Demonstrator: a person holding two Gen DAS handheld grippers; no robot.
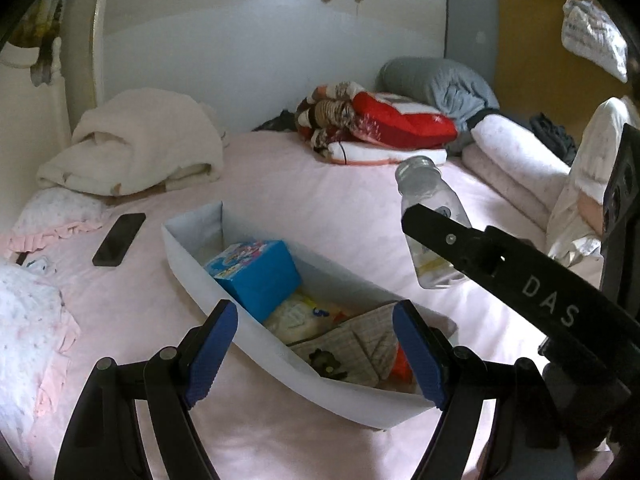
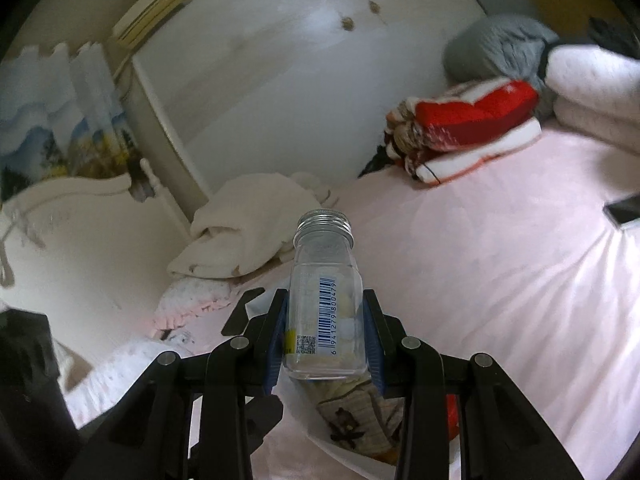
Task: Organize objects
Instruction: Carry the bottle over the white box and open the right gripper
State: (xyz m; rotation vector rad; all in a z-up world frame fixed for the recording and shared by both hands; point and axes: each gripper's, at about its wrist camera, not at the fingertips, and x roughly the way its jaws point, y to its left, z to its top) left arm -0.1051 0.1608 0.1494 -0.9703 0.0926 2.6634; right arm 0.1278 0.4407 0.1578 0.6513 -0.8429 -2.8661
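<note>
Between the spread, empty blue pads of my left tongs sits the near end of a long pale fabric bin on the pink bed sheet. Closest to those pads, inside the bin, lie a beige checked cloth item and something orange-red; beyond them a pale yellowish packet, then a blue box with a cartoon print, leaning against the bin's left wall. My right tongs pinch a clear glass jar by its lower body, pads pressed on both sides, its silver screw cap pointing away from me; a barcode label shows, and the jar looks nearly empty. From the left tongs it hangs up and to the right, above the sheet beside the bin. Left of the bin a dark phone lies flat. Farther off are a folded cream blanket, a red patterned quilt, a grey bundle and a white wardrobe.
</note>
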